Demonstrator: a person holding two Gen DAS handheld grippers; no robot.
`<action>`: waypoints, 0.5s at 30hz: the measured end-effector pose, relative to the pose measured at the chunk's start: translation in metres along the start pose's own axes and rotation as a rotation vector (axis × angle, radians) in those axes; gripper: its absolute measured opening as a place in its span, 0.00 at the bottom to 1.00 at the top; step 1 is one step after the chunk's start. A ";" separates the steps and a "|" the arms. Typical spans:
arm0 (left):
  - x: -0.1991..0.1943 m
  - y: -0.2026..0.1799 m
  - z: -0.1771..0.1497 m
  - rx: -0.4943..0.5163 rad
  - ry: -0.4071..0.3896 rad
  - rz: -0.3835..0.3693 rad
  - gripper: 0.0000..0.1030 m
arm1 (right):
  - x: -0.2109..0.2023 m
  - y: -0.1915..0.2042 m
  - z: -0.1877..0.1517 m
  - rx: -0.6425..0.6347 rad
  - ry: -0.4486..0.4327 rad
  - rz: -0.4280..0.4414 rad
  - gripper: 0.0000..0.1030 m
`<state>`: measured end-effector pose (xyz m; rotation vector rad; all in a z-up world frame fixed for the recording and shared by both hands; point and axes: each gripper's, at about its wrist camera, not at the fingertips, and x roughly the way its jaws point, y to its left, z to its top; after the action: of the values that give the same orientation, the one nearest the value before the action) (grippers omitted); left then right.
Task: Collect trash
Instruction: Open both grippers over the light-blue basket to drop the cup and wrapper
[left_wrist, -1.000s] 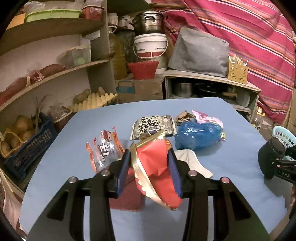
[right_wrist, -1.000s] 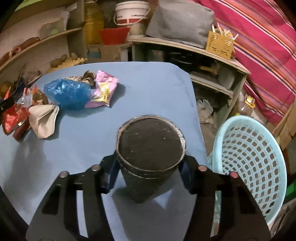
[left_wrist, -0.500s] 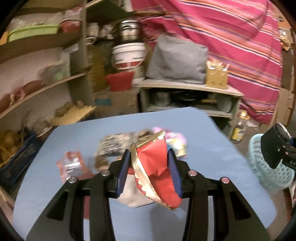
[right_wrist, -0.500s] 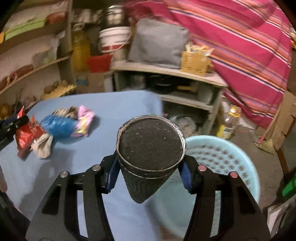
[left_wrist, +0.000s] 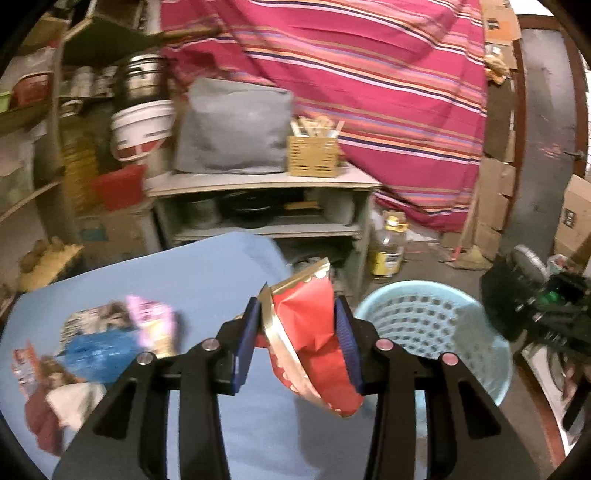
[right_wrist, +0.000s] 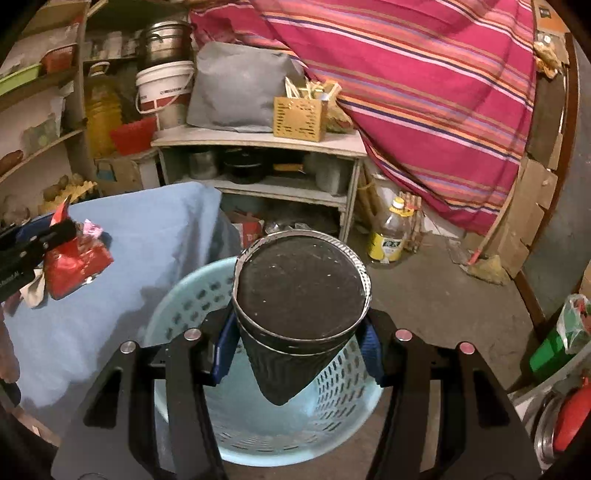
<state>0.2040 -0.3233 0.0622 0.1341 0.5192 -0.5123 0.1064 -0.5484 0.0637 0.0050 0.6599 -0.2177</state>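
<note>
Both fingers full; cup (right_wrist: 301, 295) over basket (right_wrist: 177, 306).

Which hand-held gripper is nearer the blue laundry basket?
Right. The right hand-held gripper holds the black cup directly over the basket; the left hand-held gripper, with the red wrapper, is above the table edge beside it.

1. One light-blue basket (right_wrist: 177, 314).
2. One black cup (right_wrist: 301, 295).
3. One red wrapper (left_wrist: 314, 332) held.
4. One blue bag (left_wrist: 98, 352).
5. One pink wrapper (left_wrist: 155, 321).
6. One white bucket (right_wrist: 166, 86).
7. One oil bottle (right_wrist: 388, 236) on the floor.

striped red cloth (right_wrist: 424, 85) behind cluttered shelves (right_wrist: 258, 142)
</note>
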 end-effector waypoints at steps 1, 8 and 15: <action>0.005 -0.007 0.002 0.003 0.004 -0.014 0.40 | 0.002 -0.003 -0.002 0.008 0.003 0.001 0.54; 0.049 -0.056 0.004 0.050 0.067 -0.097 0.41 | 0.020 -0.031 -0.015 0.070 0.027 0.005 0.54; 0.079 -0.076 0.001 0.081 0.094 -0.118 0.72 | 0.031 -0.043 -0.017 0.095 0.038 -0.001 0.54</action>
<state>0.2249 -0.4235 0.0232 0.2066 0.6009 -0.6445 0.1114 -0.5955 0.0339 0.1000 0.6865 -0.2501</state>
